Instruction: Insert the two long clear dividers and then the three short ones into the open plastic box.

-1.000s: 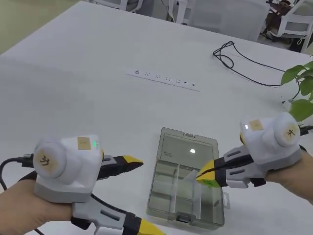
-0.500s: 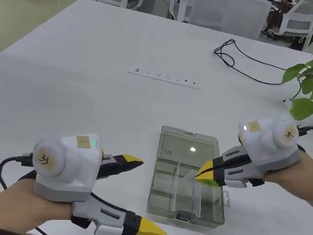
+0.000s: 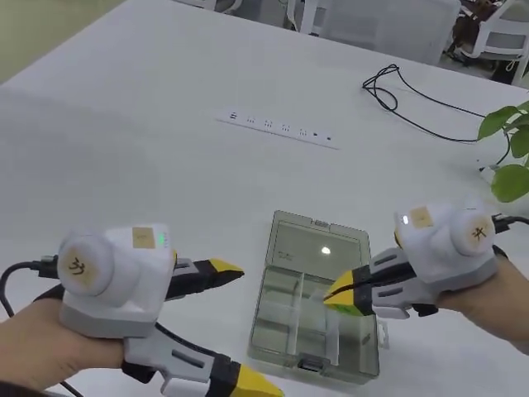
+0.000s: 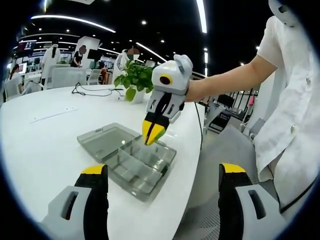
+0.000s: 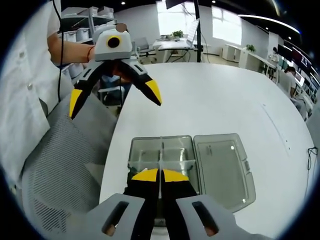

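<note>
White workbench point(image 3: 165, 182), seen from the headset. Nearest the wearer, the left gripper point(image 3: 254, 331) hovers with its jaws spread wide and nothing between them, just beside the open plastic box point(image 3: 331, 370). It has not shifted over the last second.

Across the box from it, the right gripper point(image 3: 335, 299) is pinched tight on a clear divider point(image 3: 318, 308), held upright on edge. In the right gripper view the sheet runs as a thin line straight out from the jaw tips, over the middle of the tray. Whether it is a long or a short piece cannot be told.

During the past second this gripper has eased slightly lower and toward the left one, bringing the divider closer to the tray floor. Judged from this, an insertion is under way rather than finished. Some partitions already appear seated in the tray; their count is unclear.

Beyond the right gripper's tips lies the flat-open lid point(image 3: 318, 244). Farther off are a power strip point(image 3: 277, 131), a black cable point(image 3: 397, 95) and a green plant point(image 3: 508, 149).
</note>
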Demonstrator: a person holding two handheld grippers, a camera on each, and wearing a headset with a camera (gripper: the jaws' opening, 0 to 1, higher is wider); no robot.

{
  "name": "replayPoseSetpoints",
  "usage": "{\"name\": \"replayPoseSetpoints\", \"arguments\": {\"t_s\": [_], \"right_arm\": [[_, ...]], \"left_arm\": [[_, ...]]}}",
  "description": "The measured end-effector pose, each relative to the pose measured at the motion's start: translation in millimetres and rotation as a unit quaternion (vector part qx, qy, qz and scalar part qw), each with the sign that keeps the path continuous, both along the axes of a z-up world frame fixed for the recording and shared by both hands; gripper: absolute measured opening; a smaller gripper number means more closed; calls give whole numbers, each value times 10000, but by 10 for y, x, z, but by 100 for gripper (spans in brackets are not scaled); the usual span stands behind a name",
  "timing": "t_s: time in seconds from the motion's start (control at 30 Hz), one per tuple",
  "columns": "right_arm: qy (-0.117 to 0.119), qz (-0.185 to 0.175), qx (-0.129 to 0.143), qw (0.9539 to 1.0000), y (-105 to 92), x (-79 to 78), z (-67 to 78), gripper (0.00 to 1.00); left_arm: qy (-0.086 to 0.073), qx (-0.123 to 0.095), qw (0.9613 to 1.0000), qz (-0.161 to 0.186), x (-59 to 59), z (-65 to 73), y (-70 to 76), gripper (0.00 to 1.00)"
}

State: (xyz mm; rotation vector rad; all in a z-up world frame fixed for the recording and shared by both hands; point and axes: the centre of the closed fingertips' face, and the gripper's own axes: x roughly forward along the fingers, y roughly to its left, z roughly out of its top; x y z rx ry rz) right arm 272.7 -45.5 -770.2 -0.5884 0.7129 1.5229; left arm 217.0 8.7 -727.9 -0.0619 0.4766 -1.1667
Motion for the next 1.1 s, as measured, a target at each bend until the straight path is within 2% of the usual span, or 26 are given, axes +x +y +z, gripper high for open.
{"name": "replayPoseSetpoints", "arguments": {"t_s": [0.13, 0.47, 0.8, 1.1], "right_arm": [[26, 10, -21, 10000, 32, 2, -16, 2], [105, 35, -201, 9997, 56, -16, -174, 2], [129, 105, -516, 9985, 51, -38, -366, 3], [112, 177, -696, 9974, 40, -45, -433, 3]], "left_arm": [[12, 2, 10000, 0, -6, -8, 1, 94], [9, 11, 10000, -13, -8, -17, 3, 94], [10, 14, 10000, -35, -8, -16, -6, 93], [14, 13, 10000, -44, -4, -15, -6, 93]]}}
